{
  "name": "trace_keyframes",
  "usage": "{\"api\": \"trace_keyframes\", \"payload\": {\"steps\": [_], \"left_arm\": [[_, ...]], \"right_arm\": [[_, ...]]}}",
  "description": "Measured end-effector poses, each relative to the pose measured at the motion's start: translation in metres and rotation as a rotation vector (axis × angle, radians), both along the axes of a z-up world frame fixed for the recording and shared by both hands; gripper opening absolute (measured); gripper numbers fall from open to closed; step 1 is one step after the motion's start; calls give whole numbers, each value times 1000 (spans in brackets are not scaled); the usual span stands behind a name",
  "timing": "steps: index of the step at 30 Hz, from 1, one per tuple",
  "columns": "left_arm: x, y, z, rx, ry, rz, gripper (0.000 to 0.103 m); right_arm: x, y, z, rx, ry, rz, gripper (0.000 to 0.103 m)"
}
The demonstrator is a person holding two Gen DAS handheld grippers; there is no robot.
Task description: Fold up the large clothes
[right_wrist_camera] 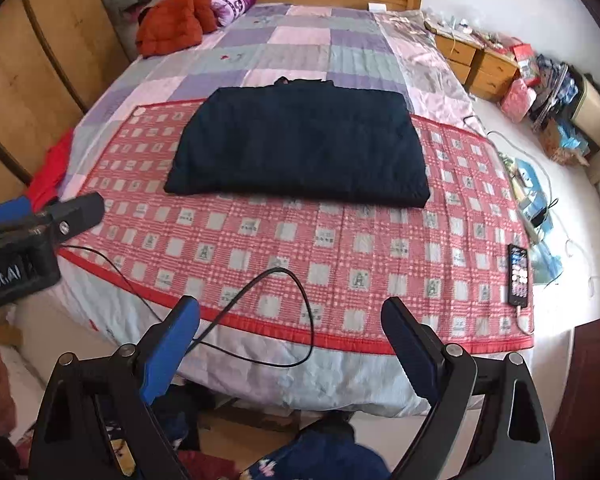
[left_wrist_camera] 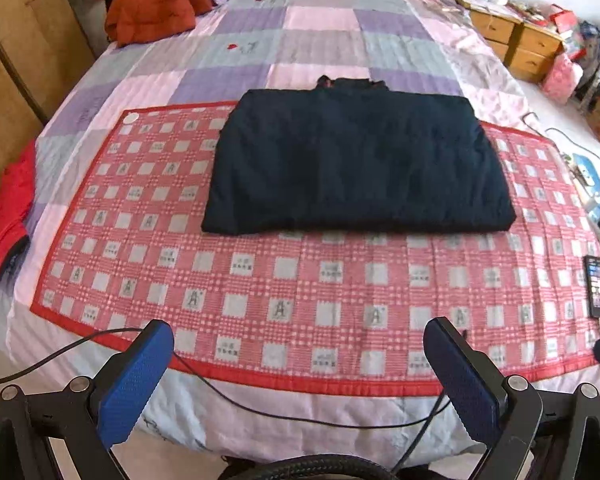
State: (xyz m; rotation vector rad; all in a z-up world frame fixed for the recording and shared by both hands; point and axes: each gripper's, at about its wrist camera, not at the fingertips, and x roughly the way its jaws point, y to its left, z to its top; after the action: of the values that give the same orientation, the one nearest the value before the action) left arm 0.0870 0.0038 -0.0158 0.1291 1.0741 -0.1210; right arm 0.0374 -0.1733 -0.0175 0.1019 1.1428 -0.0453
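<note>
A: Left wrist view: the left tool [left_wrist_camera: 298, 376] hangs over the bed's near edge with its fingers spread wide, holding nothing. The dark navy jacket [left_wrist_camera: 356, 160] lies straight ahead of it, well apart, on the red checked mat [left_wrist_camera: 260, 292].

B: The right tool [right_wrist_camera: 292, 360] is likewise agape and empty. From there the jacket [right_wrist_camera: 300, 148] sits ahead too, collar at the far side.

A: It's a folded slab, long axis running crosswise to both tools. Neither looks clearly nearer; I'd judge each takes its own end.
</note>
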Motion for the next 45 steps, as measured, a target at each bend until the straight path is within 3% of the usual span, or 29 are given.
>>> {"api": "trace_keyframes", "payload": {"steps": [15, 45], "left_arm": [[9, -14, 32, -1, -77, -30, 103], [15, -33, 31, 7, -49, -76, 103]], "right_arm": [[4, -18, 36, 26, -49, -44, 94], [7, -24, 46, 36, -63, -64, 94]]}}
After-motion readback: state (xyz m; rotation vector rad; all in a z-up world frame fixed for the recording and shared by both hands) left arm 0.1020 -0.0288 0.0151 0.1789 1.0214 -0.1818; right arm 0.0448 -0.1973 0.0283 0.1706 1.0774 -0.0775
